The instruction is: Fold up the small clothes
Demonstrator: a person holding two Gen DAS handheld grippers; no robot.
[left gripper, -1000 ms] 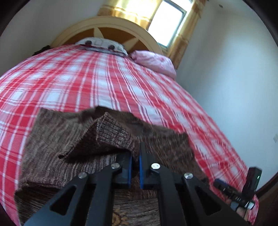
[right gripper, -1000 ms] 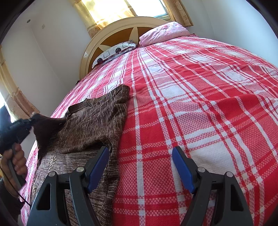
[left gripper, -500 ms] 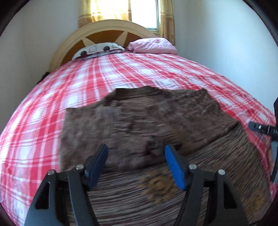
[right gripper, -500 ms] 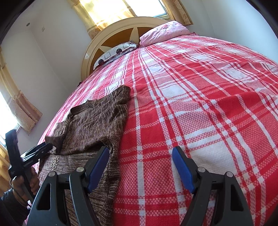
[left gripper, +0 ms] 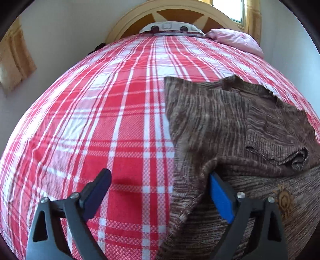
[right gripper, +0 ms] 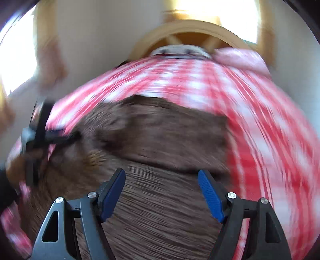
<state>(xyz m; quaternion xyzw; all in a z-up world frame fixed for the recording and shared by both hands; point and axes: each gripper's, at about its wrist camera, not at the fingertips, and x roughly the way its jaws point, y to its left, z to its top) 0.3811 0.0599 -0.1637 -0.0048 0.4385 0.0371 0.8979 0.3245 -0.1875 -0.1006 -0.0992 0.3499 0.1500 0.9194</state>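
One garment in play, no containers anywhere in view, so nothing to report there. Bed (left gripper: 120, 120) with the red-and-white plaid cover fills both views; headboard (left gripper: 172, 12) and pink pillow (left gripper: 236, 40) sit at the far end. Brown knit sweater (left gripper: 230, 120) lies flat on the bed, toward the right in the left wrist view. One sleeve (left gripper: 280, 148) is folded in across the chest, cuff resting just above the embroidered emblem (left gripper: 283, 200). Judging from that, the task is partly done: one sleeve in, and body folds look to be left. Other sleeve can't be confirmed, since the right wrist view is motion-blurred. Left gripper (left gripper: 160, 192) is spread wide, holding nothing, right finger at the sweater's left edge. Right gripper (right gripper: 162, 192) is spread too, empty, above the sweater's lower body.
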